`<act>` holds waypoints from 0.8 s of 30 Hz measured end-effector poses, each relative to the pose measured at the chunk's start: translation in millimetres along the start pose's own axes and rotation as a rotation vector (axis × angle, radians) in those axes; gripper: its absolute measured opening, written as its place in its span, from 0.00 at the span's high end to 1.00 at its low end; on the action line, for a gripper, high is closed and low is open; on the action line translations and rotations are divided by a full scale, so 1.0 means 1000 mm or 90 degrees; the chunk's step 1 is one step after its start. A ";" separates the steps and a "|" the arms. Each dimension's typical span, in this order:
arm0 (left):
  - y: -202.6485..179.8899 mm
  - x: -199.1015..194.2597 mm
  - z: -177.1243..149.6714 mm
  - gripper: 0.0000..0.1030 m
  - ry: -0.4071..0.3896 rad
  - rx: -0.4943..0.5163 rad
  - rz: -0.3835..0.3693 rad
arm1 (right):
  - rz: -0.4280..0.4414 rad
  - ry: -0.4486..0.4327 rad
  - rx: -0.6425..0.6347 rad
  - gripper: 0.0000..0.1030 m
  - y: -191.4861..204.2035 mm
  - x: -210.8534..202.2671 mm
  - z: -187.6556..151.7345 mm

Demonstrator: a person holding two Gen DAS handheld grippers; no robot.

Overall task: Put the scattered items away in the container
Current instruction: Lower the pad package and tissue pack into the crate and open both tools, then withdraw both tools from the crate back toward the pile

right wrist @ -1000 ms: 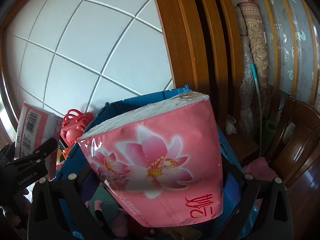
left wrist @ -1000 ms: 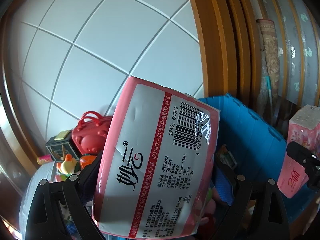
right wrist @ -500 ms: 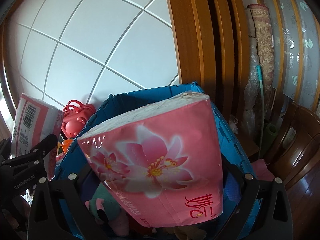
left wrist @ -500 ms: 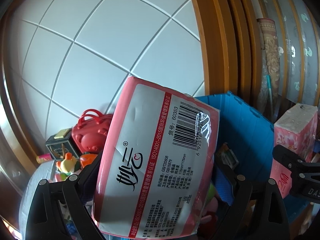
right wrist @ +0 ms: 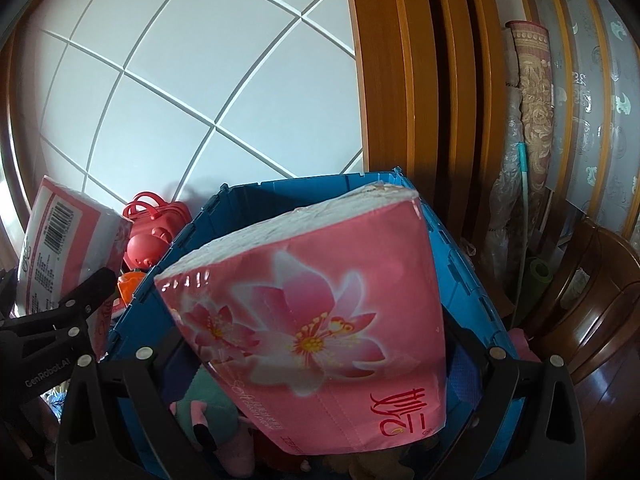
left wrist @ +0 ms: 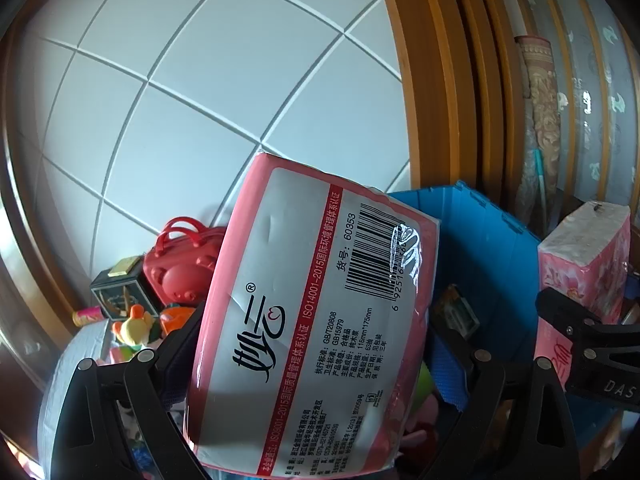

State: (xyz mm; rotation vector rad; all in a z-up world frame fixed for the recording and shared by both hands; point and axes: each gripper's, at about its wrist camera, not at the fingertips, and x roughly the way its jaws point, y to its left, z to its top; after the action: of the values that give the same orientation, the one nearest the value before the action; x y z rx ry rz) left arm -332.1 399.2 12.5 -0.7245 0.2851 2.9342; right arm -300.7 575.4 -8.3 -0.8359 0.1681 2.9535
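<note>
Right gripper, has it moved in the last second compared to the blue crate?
Yes. The right gripper, shut on the flower-print tissue pack, has come forward over the blue crate: the crate's far rim sits lower and larger in its view, showing more of the interior.

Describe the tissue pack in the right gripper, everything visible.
The pink plastic-wrapped tissue pack with the lotus flower print is a soft, glossy block with white tissue showing at its top face and red script near its lower corner. It sits tilted, clamped in the right gripper, above the open blue plastic crate.
</note>
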 end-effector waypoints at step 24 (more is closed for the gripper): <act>-0.004 -0.027 0.005 0.01 -0.040 0.025 -0.008 | -0.018 -0.002 -0.006 0.00 0.009 -0.004 0.010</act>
State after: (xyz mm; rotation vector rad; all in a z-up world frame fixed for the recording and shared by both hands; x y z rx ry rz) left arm -310.2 402.1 28.7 -0.6258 0.3289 2.9238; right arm -303.5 567.3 2.7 -0.8287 0.1417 2.9307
